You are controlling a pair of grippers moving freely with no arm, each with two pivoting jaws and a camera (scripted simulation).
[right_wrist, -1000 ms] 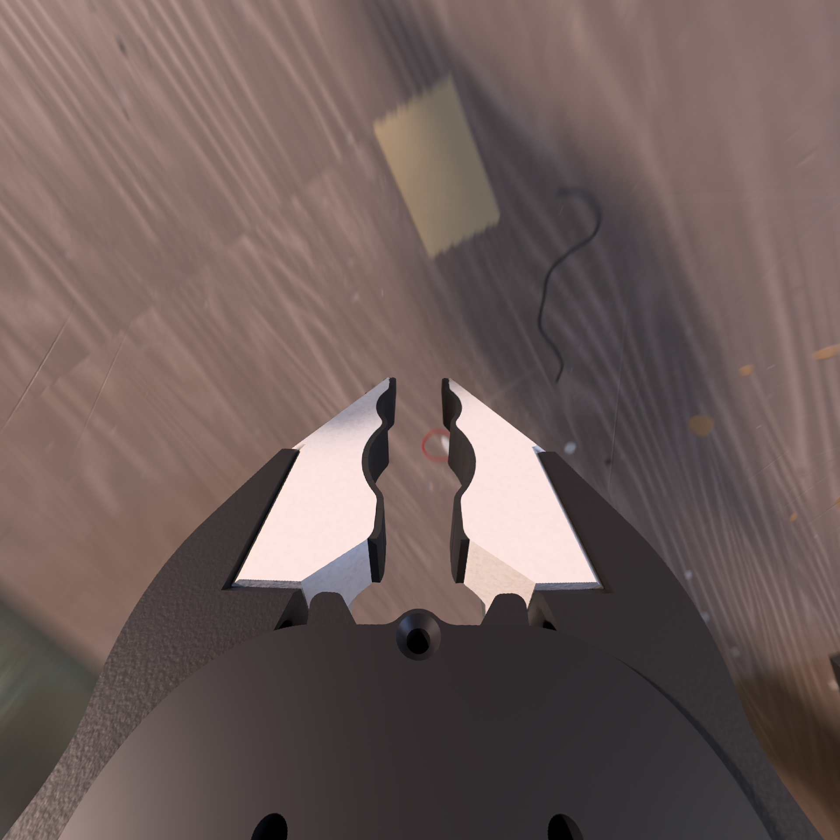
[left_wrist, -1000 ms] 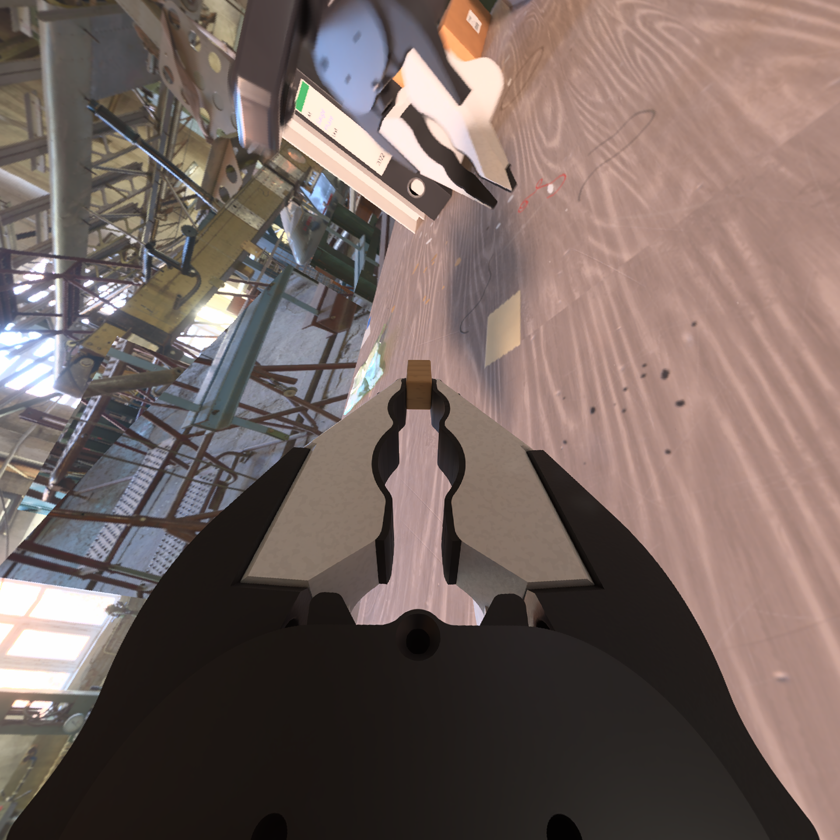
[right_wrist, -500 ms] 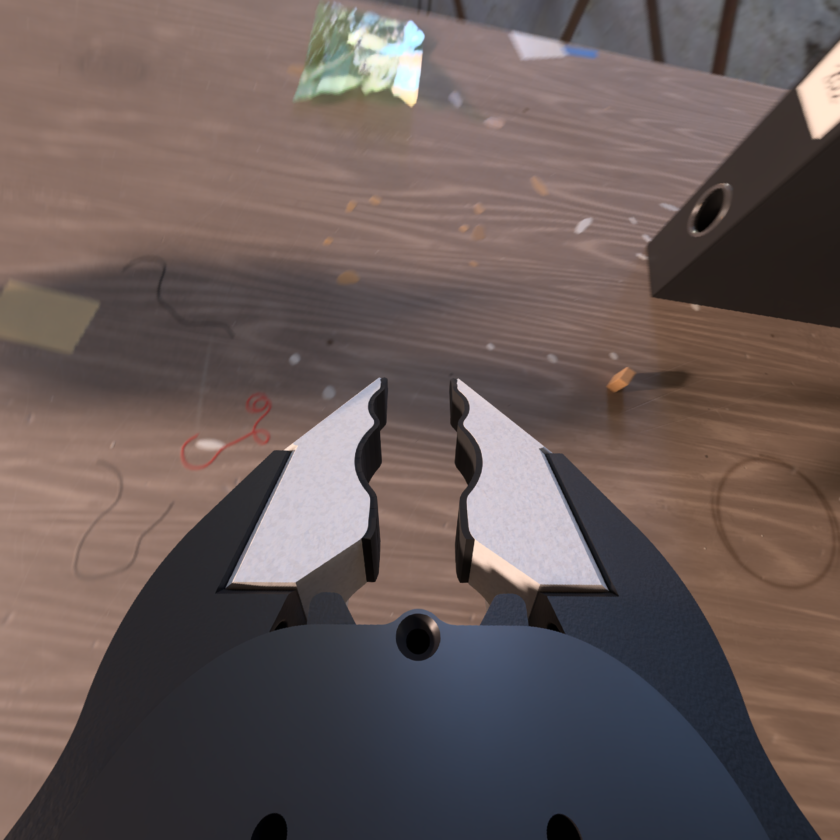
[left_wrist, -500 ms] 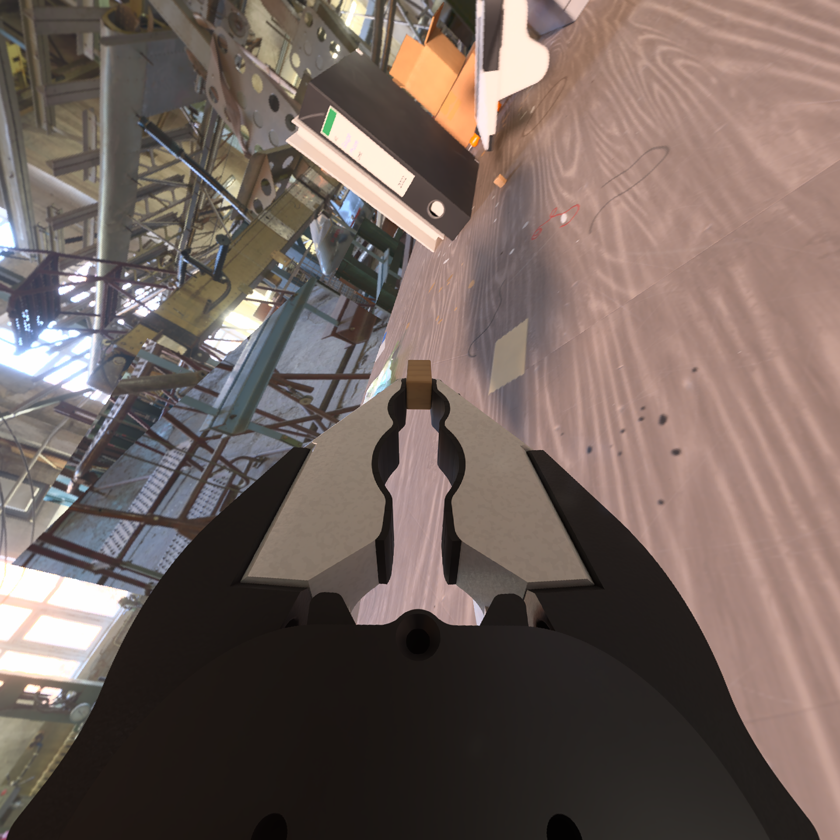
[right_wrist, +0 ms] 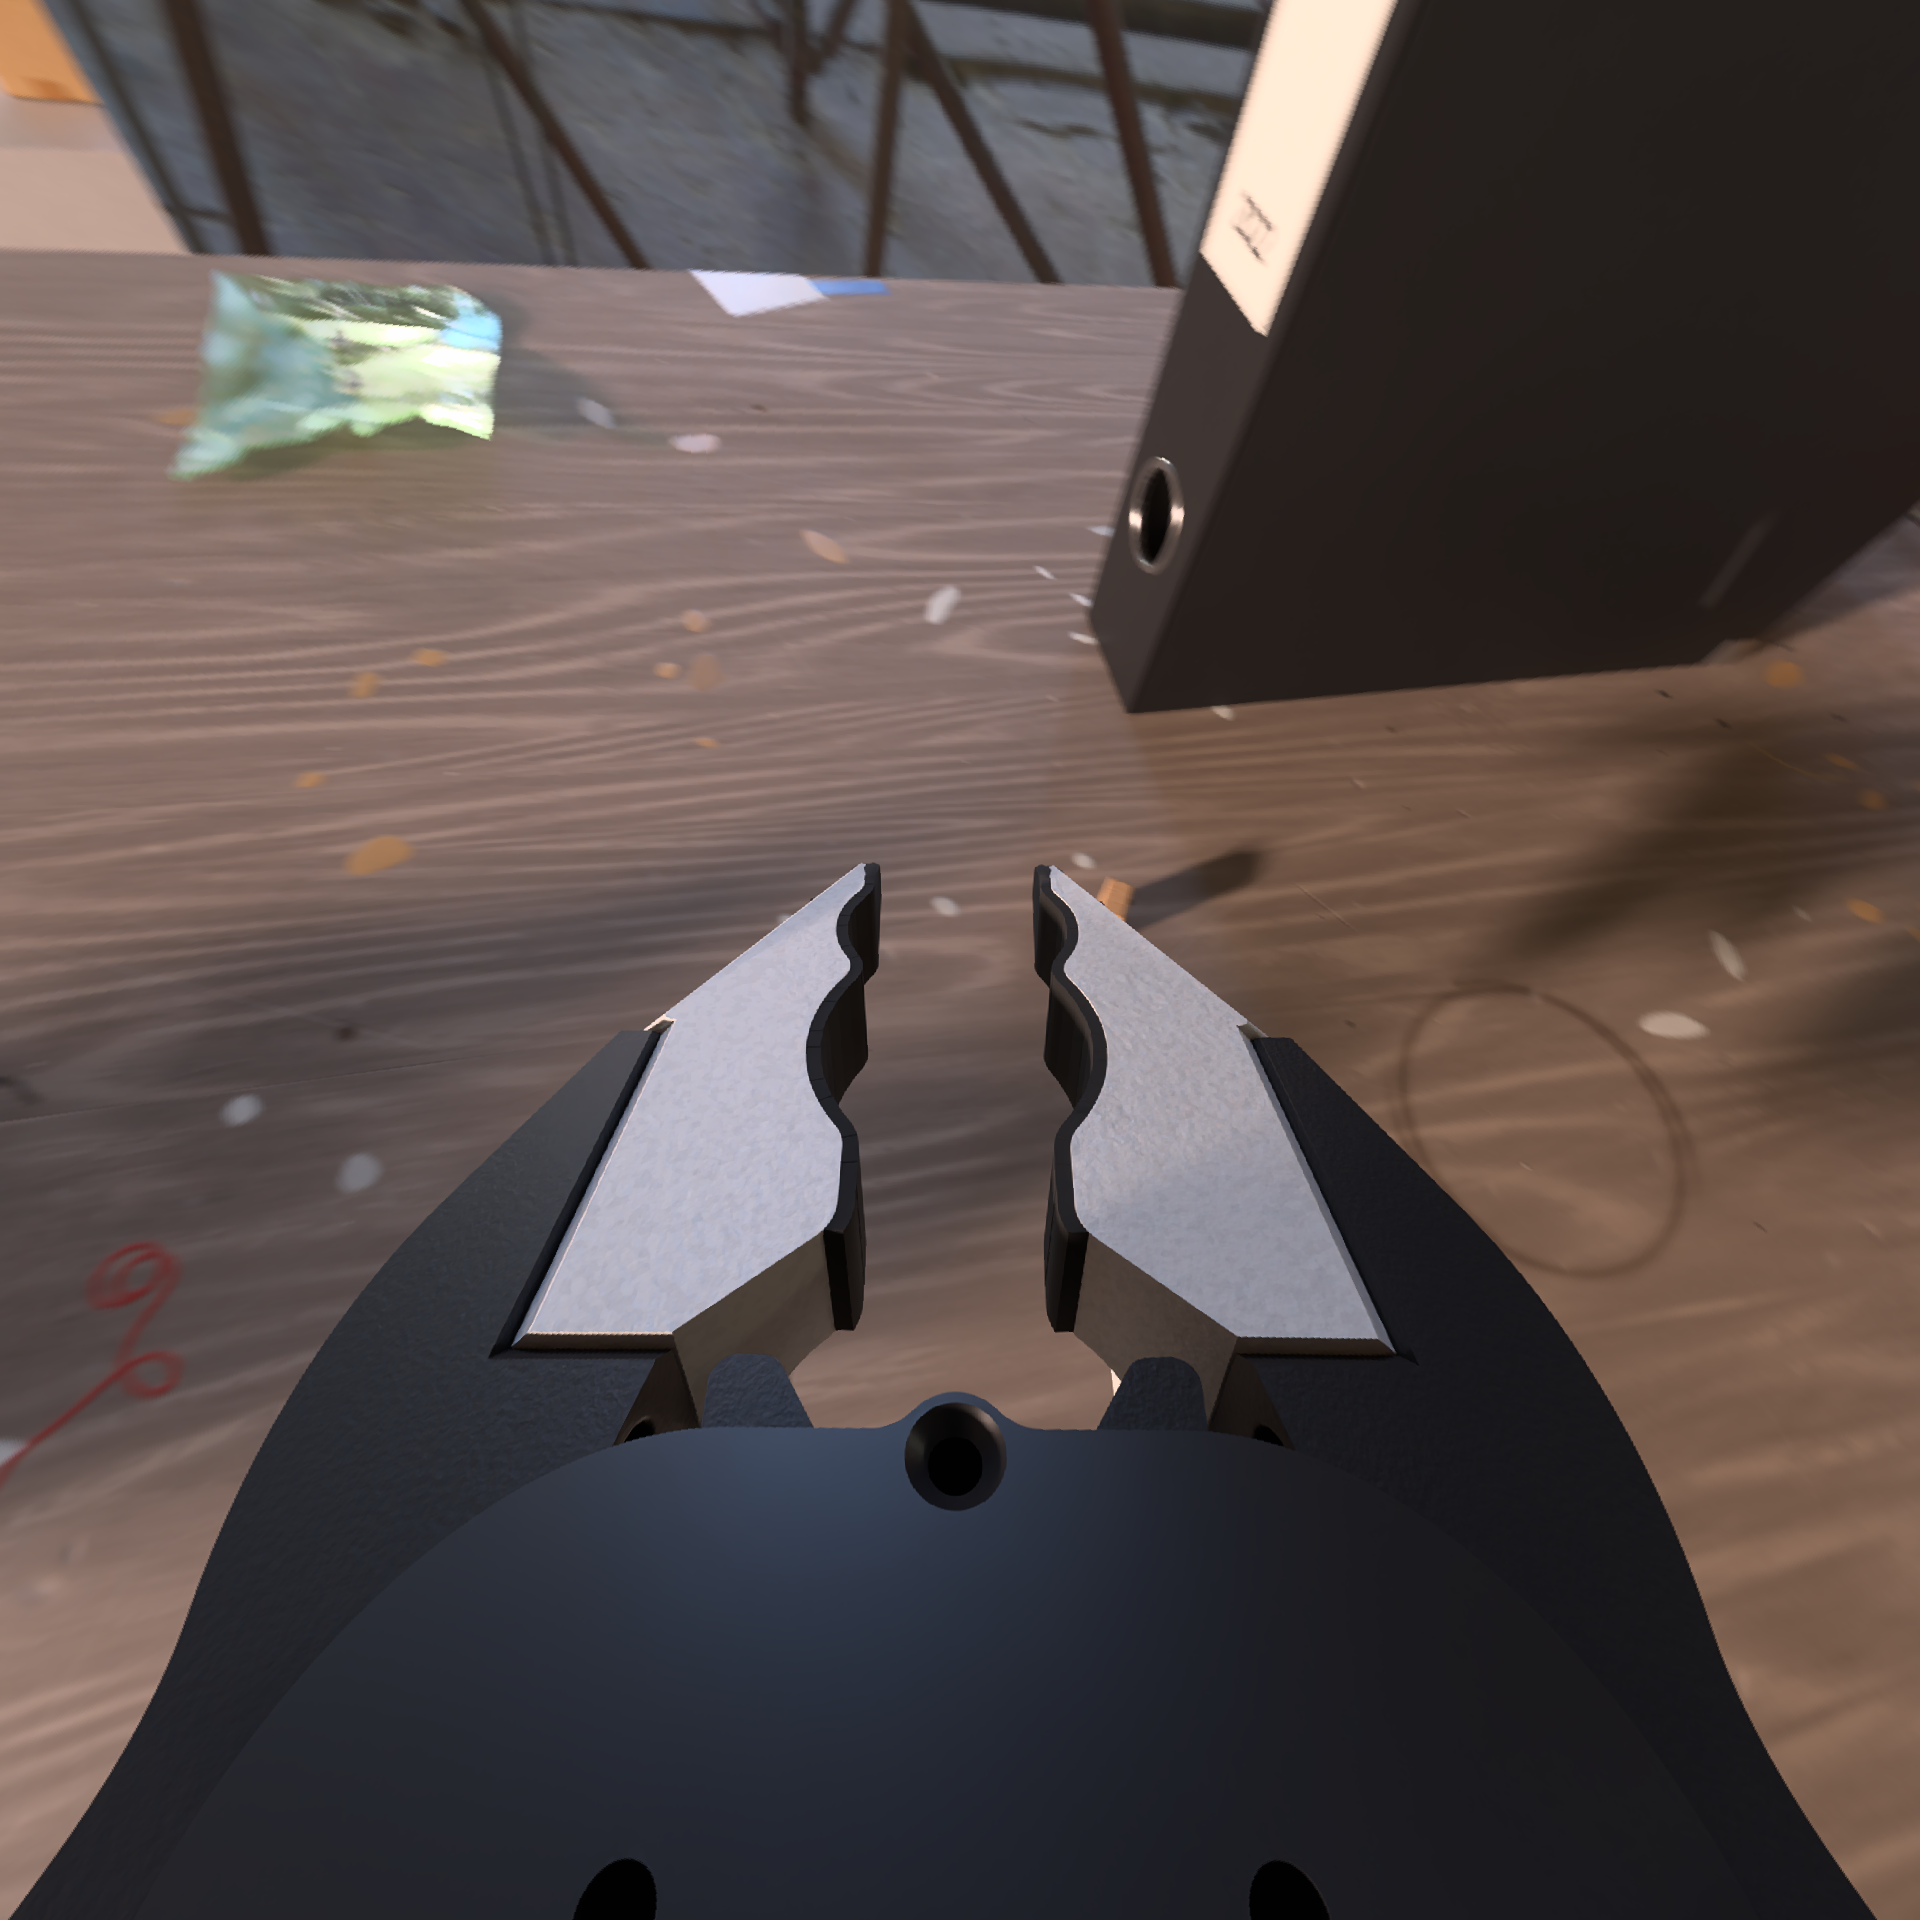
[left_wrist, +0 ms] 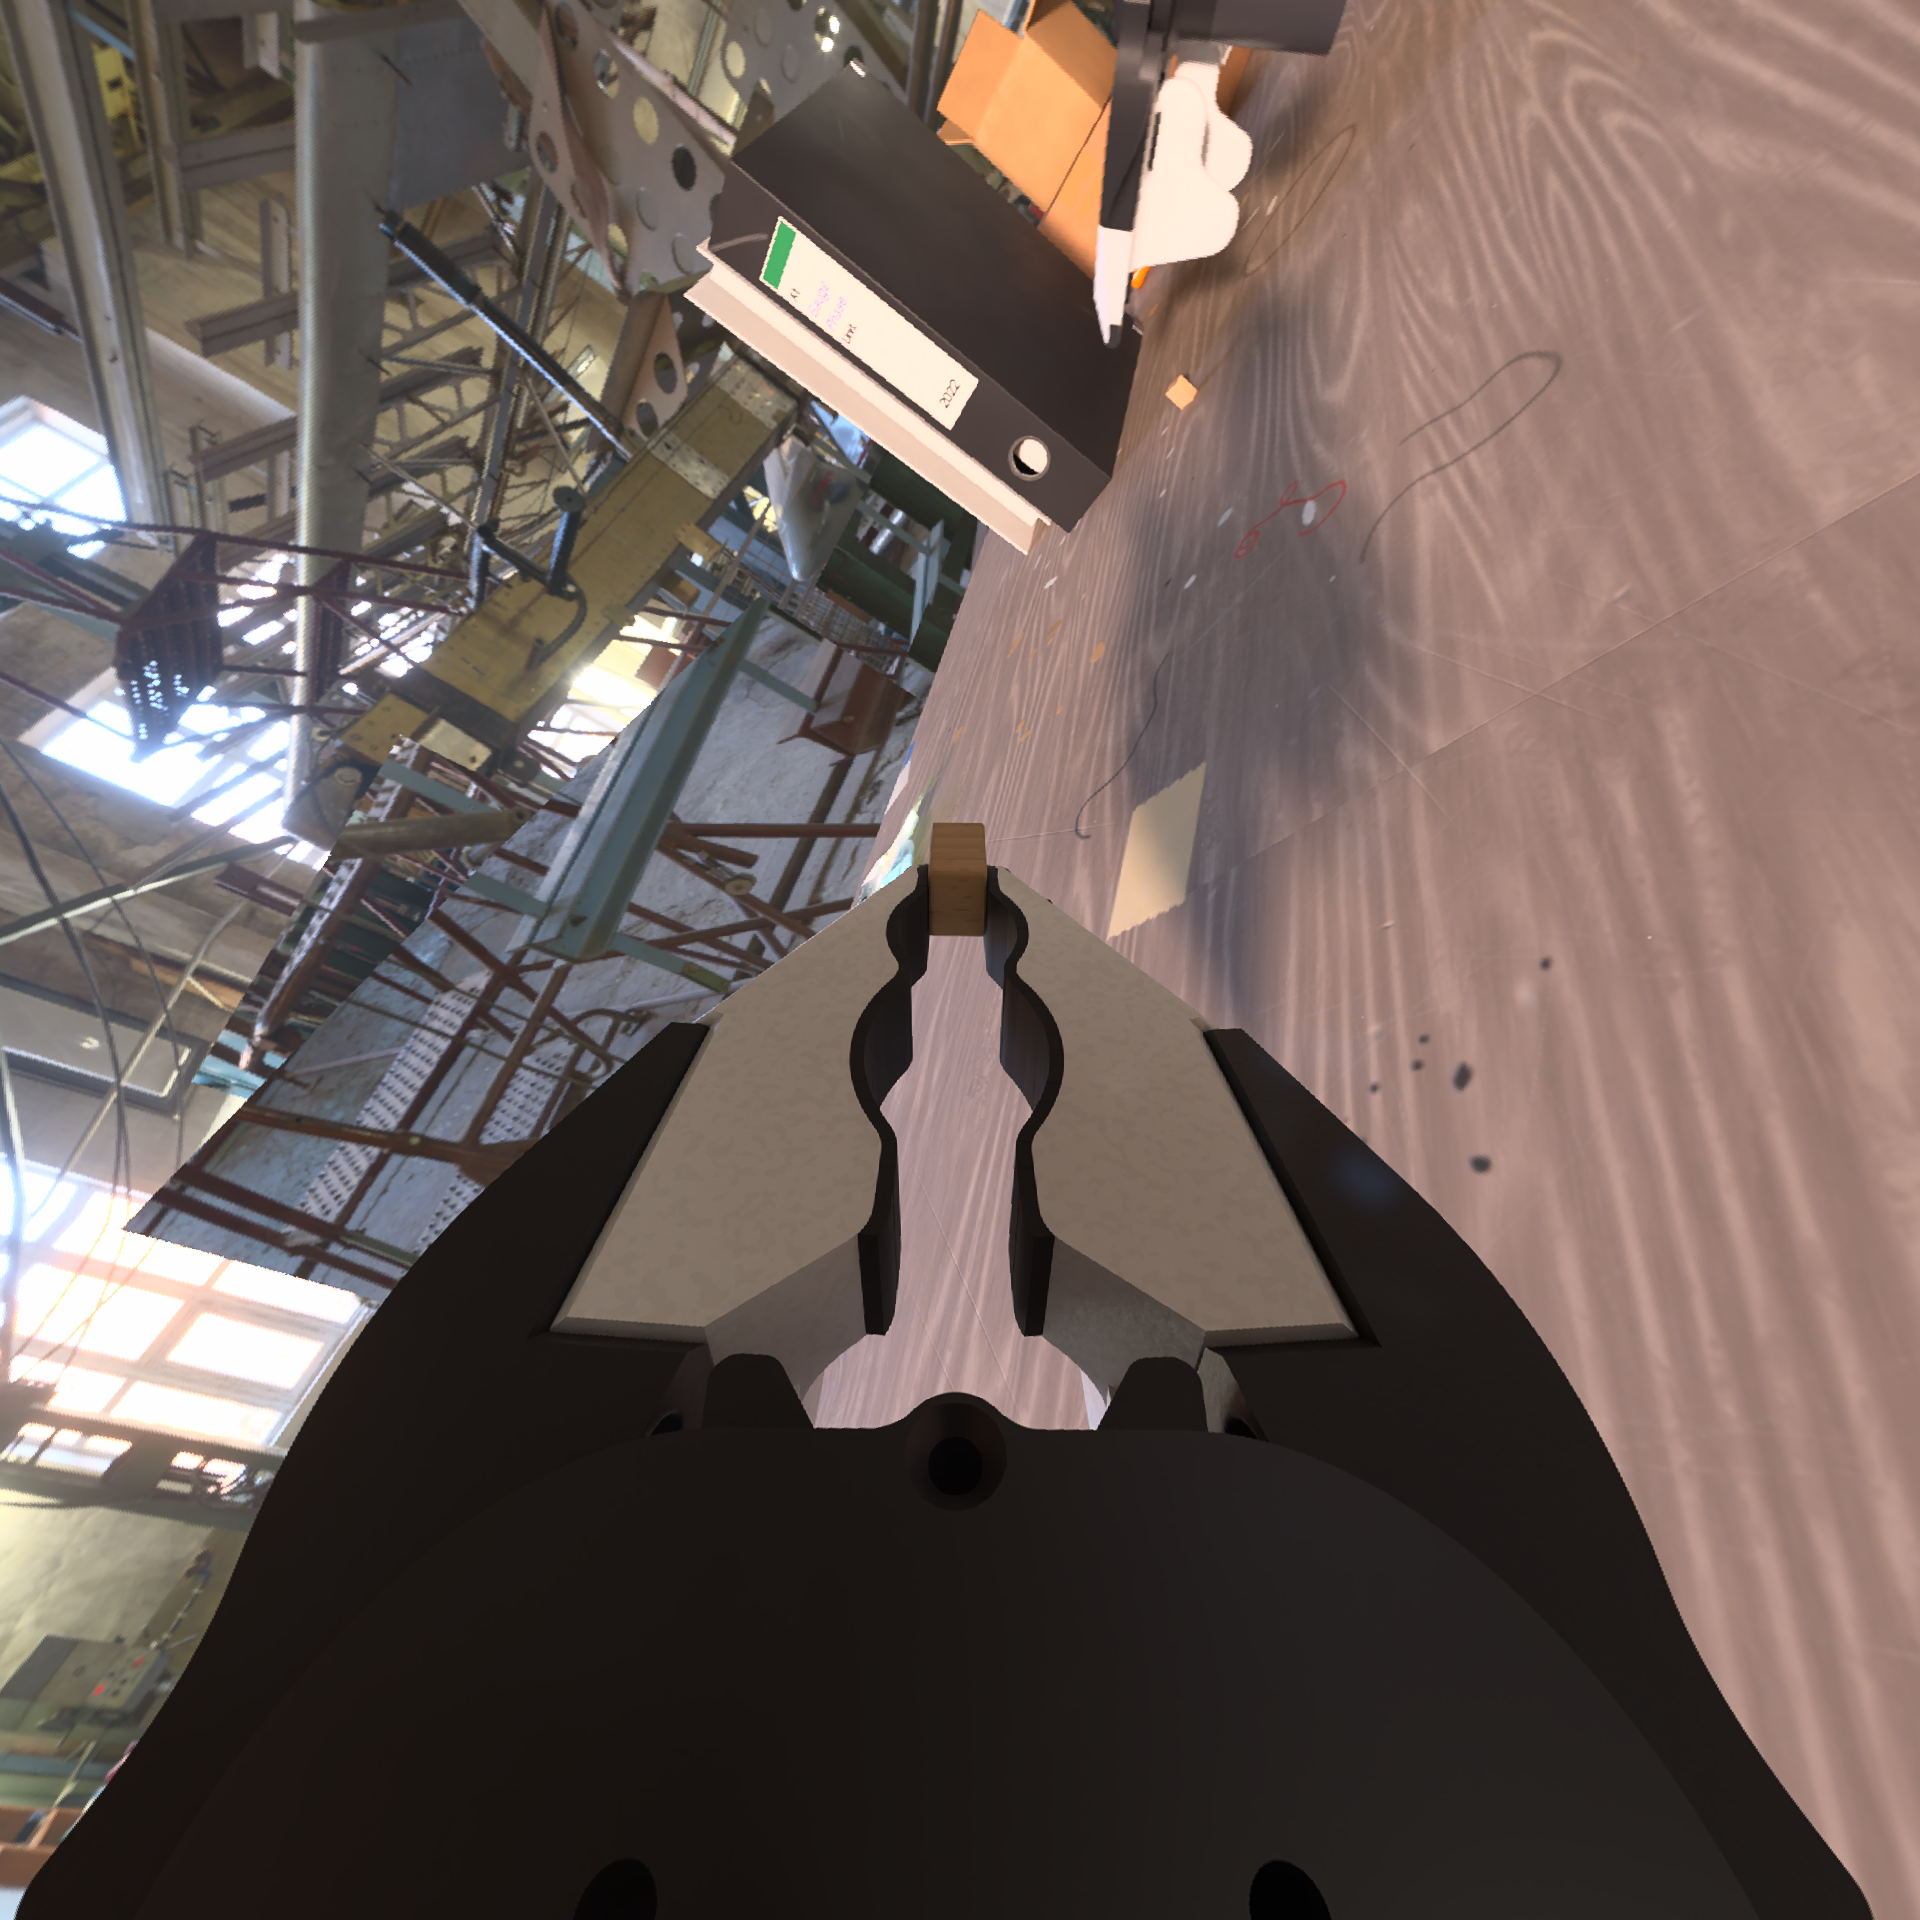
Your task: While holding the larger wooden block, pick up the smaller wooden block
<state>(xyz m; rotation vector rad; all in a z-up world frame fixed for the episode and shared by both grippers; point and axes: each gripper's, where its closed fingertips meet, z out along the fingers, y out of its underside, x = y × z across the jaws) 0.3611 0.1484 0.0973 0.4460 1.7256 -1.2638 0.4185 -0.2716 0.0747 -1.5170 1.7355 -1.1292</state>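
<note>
My left gripper (left_wrist: 956, 896) is shut on the larger wooden block (left_wrist: 956, 868), which sticks out past its fingertips above the wooden table (left_wrist: 1558, 831). The smaller wooden block (left_wrist: 1180, 392) lies on the table next to a black binder (left_wrist: 935, 301). My right gripper (right_wrist: 956, 883) is open and empty, low over the table. The small block (right_wrist: 1114, 891) shows just beyond its right fingertip and is partly hidden by it. The right gripper also shows far off in the left wrist view (left_wrist: 1122, 260), just above the small block.
The black binder (right_wrist: 1507, 364) stands close on the right. A crumpled foil wrapper (right_wrist: 343, 364) and a white paper (right_wrist: 774, 289) lie near the far table edge. A red thread (right_wrist: 125, 1320), a yellow note (left_wrist: 1158, 862) and an orange box (left_wrist: 1029, 94) are about.
My right gripper has swung round and moved toward the binder and the small block, and its jaws have opened wider. My left gripper still holds the larger block, barely moved.
</note>
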